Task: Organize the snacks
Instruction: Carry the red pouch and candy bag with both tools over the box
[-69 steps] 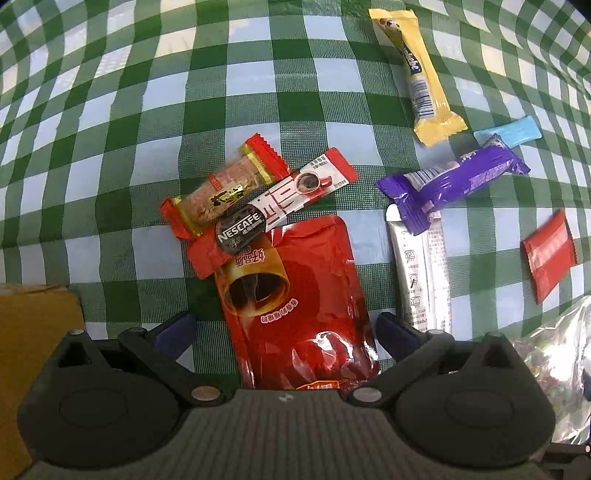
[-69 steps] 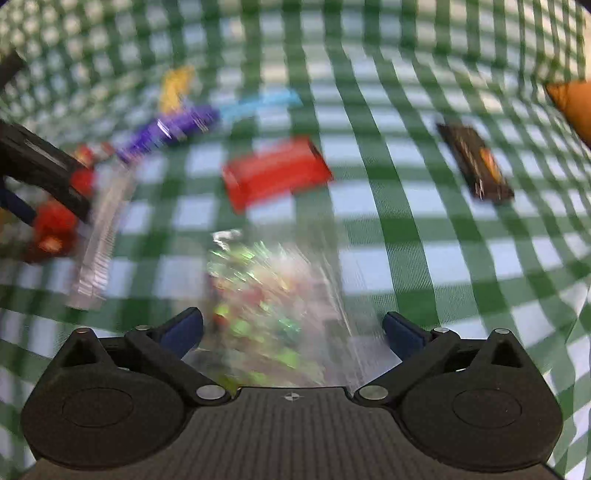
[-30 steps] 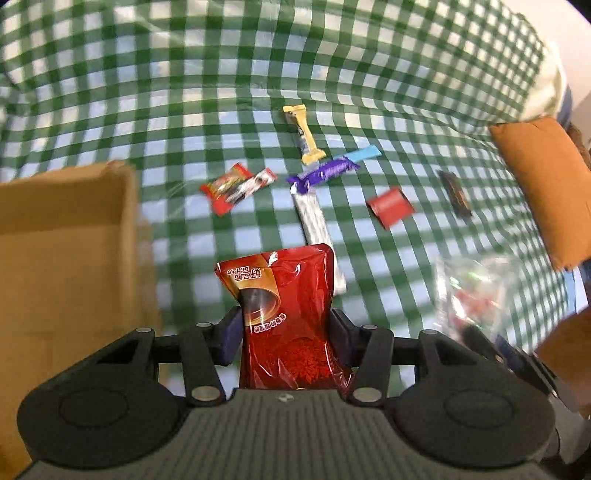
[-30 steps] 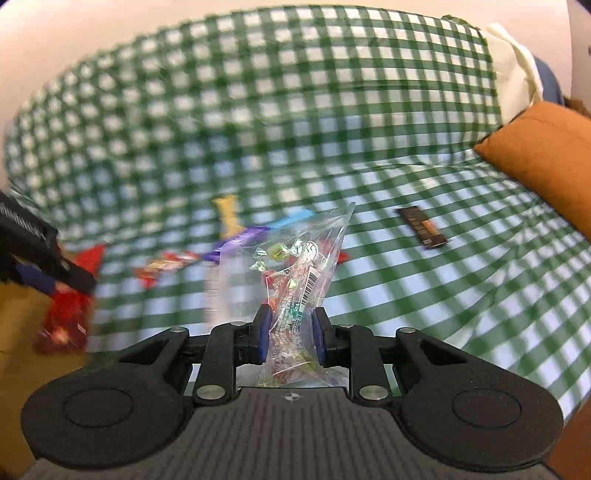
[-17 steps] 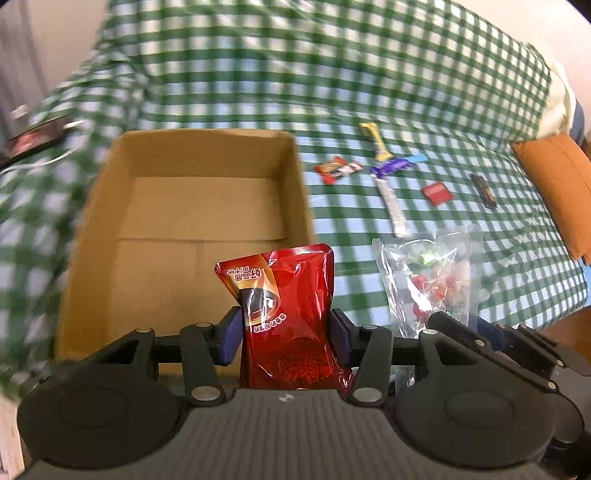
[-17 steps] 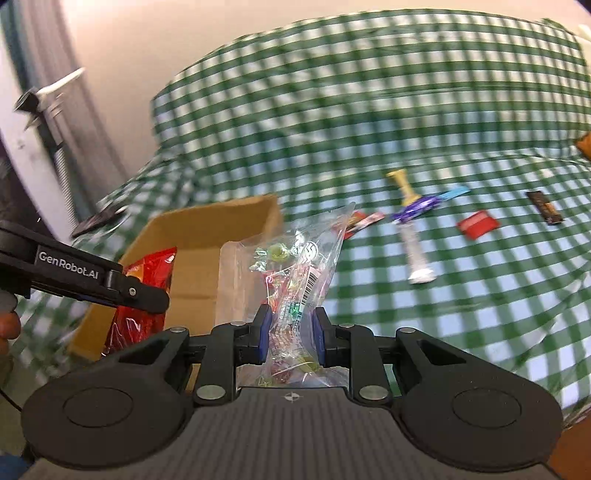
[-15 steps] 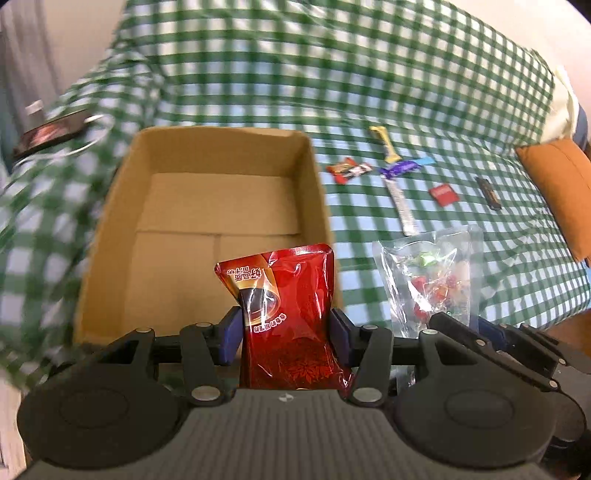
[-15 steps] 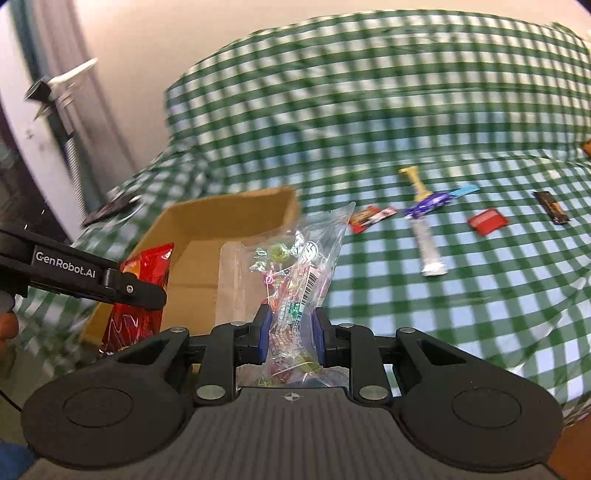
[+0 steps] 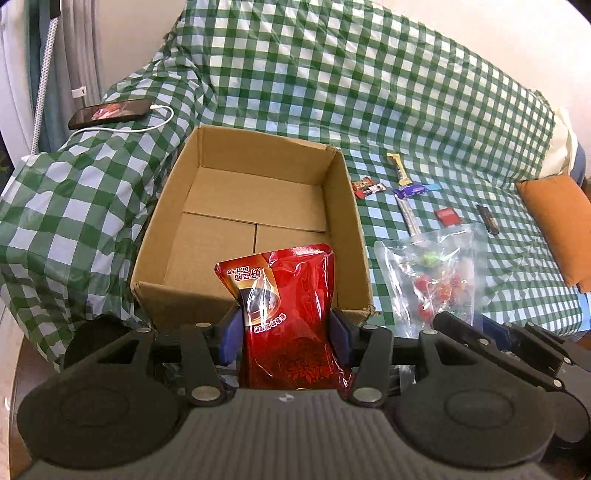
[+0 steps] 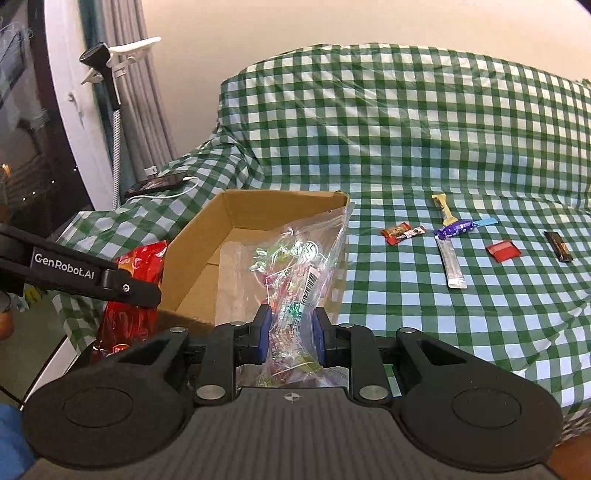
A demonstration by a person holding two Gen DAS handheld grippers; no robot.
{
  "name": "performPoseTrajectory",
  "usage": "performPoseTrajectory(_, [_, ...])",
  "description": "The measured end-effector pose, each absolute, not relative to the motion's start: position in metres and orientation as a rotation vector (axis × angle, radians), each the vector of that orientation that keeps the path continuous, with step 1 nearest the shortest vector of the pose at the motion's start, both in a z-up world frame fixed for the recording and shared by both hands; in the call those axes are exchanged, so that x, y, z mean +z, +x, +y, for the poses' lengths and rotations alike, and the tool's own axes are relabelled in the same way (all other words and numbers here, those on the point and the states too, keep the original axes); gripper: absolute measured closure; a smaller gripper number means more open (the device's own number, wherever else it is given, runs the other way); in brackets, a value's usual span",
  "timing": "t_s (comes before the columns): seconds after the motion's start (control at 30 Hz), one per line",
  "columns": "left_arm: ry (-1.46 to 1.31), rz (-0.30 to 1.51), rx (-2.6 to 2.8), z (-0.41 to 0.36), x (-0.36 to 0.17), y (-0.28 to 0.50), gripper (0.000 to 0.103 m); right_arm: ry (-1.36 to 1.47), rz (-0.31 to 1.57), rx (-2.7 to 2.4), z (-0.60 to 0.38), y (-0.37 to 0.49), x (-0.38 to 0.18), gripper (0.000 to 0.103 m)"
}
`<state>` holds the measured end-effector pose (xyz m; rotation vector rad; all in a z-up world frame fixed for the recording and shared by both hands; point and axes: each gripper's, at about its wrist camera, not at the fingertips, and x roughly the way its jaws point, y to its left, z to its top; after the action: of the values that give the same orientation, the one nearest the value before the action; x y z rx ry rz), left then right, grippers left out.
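A green-and-white checked cover (image 9: 369, 85) drapes the sofa. A phone (image 9: 110, 110) with a white cable (image 9: 155, 123) attached lies on its armrest. An orange cushion (image 9: 557, 225) rests at right.

A glossy green-and-white checked cloth (image 9: 369, 74) drapes a sofa-like seat and its backrest, set against a plain cream wall (image 10: 295, 22). An orange cushion (image 9: 557, 229) lies at its right end. At the left hang grey pleated curtains (image 10: 144, 92) beside a white-framed dark window (image 10: 29, 140).
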<state>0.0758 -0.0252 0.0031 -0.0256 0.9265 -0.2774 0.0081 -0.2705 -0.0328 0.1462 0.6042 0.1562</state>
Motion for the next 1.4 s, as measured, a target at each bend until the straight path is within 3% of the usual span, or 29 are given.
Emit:
performPoseTrajectory(0.6, [-0.046, 0.89, -0.247, -0.012, 0.005, 0.088, 0.048, 0.094, 0.611, 0.162, -0.256, 0.013, -0.034, 0.077])
performPoseTrajectory(1.4, [-0.029, 0.946, -0.195, -0.008, -0.024, 0.2, 0.048, 0.113, 0.679, 0.173, -0.232, 0.118, -0.046, 0.077])
